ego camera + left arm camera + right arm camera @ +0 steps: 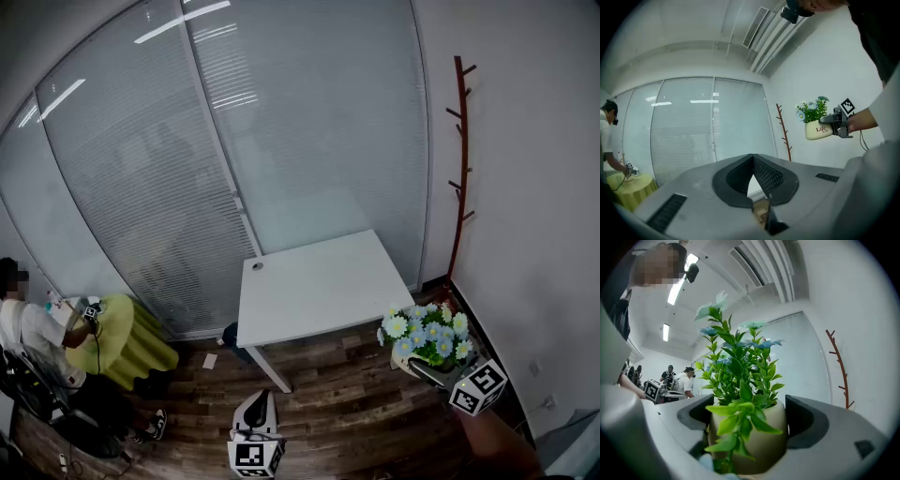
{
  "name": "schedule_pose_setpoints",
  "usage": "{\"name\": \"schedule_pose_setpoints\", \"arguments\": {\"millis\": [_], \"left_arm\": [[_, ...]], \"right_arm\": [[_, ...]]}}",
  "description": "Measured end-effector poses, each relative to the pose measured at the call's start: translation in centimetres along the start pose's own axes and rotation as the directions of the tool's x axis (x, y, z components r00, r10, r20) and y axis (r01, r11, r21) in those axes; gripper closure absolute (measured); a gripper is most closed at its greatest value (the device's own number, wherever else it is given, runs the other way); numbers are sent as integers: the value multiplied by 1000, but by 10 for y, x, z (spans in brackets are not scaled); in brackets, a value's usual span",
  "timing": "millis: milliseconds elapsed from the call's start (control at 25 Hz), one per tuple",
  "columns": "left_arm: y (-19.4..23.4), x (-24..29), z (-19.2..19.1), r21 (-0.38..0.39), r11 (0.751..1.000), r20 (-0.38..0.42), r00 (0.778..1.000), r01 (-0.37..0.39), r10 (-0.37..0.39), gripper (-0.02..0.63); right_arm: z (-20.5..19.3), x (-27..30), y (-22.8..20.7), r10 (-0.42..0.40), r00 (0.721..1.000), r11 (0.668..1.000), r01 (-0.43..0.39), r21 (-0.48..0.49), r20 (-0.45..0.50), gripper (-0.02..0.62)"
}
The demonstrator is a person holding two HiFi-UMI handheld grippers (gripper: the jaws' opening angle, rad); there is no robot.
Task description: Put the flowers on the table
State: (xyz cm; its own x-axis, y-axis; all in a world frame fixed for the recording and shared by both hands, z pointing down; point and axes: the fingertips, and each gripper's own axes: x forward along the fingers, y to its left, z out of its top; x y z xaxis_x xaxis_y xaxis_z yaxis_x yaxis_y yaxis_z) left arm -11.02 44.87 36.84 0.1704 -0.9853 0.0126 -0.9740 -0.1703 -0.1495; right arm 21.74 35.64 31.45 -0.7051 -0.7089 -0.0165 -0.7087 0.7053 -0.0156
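Observation:
The flower pot, cream with blue and white flowers and green leaves, hangs in the air off the right corner of the white table. My right gripper is shut on it, level. In the right gripper view the pot fills the space between the wide-set jaws of the right gripper, and leaves rise above them. My left gripper hovers over the floor in front of the table. The left gripper has its pads together and holds nothing. The pot shows at that view's right.
A tall brown coat rack stands against the right wall behind the table. A glass wall with blinds runs along the back. At the left a person sits by a round table with a yellow-green cloth. The floor is dark wood.

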Motion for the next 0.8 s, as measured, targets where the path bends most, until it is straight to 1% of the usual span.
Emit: {"name": "schedule_pose_setpoints", "arguments": {"millis": [240, 360, 520, 640, 800], "left_arm": [[-4, 8, 3, 4, 1000, 6, 1000, 16, -16, 601], [-6, 13, 3, 2, 1000, 1, 1000, 10, -10, 601], [-15, 23, 12, -17, 1000, 9, 1000, 5, -4, 601], [-25, 32, 20, -8, 1000, 18, 1000, 9, -9, 601], [-34, 39, 26, 5, 1000, 15, 1000, -2, 2, 601]], "right_arm": [[1, 0, -5, -5, 1000, 1000, 5, -8, 26, 100], [3, -3, -8, -1, 999, 1000, 2, -10, 34, 100], [0, -9, -17, -7, 1000, 1000, 7, -15, 25, 103], [-3, -12, -29, -14, 1000, 1000, 14, -1, 26, 103], [-6, -15, -39, -9, 1000, 1000, 10, -26, 11, 103]]}}
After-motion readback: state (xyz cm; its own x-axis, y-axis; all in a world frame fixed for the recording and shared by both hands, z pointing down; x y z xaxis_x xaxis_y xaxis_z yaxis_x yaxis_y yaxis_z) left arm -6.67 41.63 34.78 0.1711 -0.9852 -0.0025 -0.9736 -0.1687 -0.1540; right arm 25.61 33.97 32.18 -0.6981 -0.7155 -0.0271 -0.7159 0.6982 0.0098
